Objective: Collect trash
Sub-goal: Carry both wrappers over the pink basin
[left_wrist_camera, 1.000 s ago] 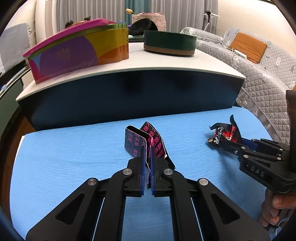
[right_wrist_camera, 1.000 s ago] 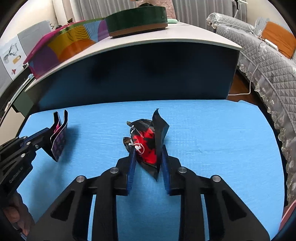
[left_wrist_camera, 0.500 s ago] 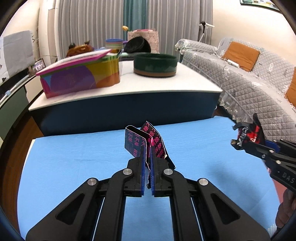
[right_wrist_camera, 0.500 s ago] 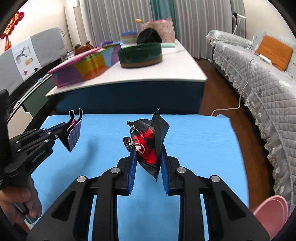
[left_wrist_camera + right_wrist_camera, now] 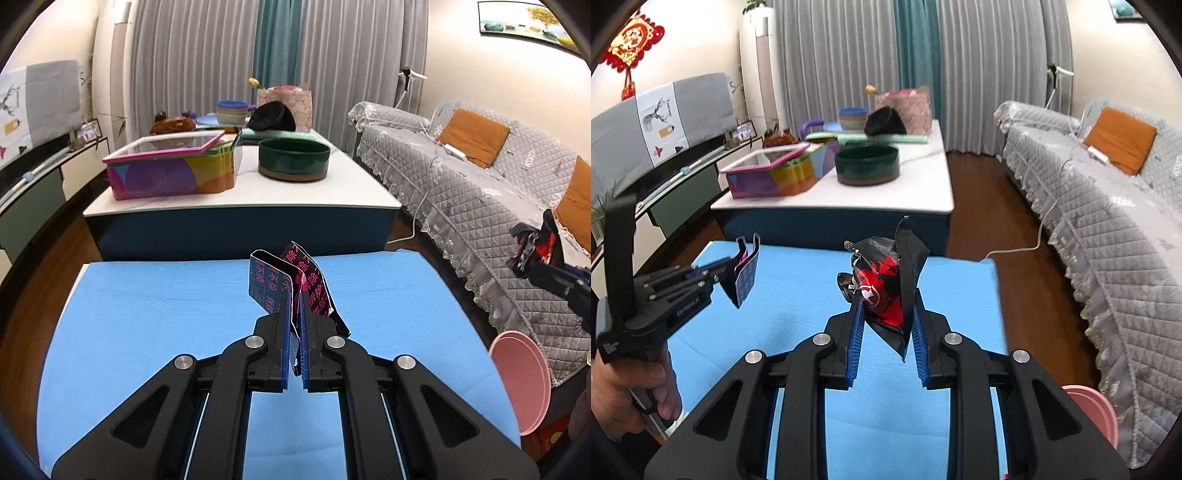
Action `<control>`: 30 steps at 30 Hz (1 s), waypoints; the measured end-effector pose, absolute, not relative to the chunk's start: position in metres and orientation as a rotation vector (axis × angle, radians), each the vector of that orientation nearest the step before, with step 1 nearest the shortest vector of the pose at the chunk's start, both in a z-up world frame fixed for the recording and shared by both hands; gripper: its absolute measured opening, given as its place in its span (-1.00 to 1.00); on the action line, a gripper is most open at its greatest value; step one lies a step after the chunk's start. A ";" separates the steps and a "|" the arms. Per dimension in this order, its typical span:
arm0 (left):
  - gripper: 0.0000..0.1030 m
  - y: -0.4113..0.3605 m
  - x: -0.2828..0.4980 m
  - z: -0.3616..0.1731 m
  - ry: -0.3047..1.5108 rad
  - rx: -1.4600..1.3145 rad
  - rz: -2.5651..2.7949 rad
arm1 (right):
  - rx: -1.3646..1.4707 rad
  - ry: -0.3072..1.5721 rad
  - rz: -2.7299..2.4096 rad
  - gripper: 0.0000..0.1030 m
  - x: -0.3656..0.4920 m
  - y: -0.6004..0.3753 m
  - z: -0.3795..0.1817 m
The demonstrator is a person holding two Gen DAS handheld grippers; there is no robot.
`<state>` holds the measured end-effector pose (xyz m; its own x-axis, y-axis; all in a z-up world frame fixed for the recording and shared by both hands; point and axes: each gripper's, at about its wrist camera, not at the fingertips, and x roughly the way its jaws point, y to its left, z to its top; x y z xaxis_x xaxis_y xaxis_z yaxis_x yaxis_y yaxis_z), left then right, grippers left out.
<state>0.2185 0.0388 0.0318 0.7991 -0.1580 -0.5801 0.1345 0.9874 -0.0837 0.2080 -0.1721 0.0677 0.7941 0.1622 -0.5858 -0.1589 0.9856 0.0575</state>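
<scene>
My left gripper (image 5: 293,295) is shut on a dark blue wrapper with pink characters (image 5: 269,282), held up above the blue mat (image 5: 155,325). My right gripper (image 5: 886,302) is shut on a crumpled black and red wrapper (image 5: 886,284), also lifted off the mat (image 5: 798,295). In the right wrist view the left gripper (image 5: 740,269) shows at the left with its wrapper (image 5: 746,275), a hand (image 5: 624,387) on its handle. In the left wrist view the right gripper (image 5: 532,267) enters from the right edge with the black and red wrapper (image 5: 535,247). A pink bin (image 5: 521,380) stands at the mat's right side.
Behind the mat is a white-topped low table (image 5: 243,192) with a colourful box (image 5: 170,170), a dark green round tin (image 5: 293,160) and other items. A grey quilted sofa (image 5: 480,192) with orange cushions runs along the right. The pink bin's rim (image 5: 1089,410) shows low right.
Both grippers have risen and drawn back from the mat with their wrappers held. The right gripper has swung toward the right. The pink bin has come into view.
</scene>
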 end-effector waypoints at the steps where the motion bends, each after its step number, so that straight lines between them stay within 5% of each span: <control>1: -0.92 0.037 0.214 0.034 0.619 -0.043 -0.158 | 0.005 0.622 0.169 -0.52 0.202 -0.176 0.072; 30: -0.92 -0.078 0.150 0.032 0.600 0.009 -0.327 | 0.059 0.566 -0.009 -0.51 0.115 -0.278 0.051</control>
<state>0.1497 -0.0780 0.0324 0.7755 -0.2993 -0.5558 0.3043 0.9487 -0.0864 0.1148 -0.2784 0.0505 0.8443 0.0082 -0.5358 0.0244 0.9983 0.0537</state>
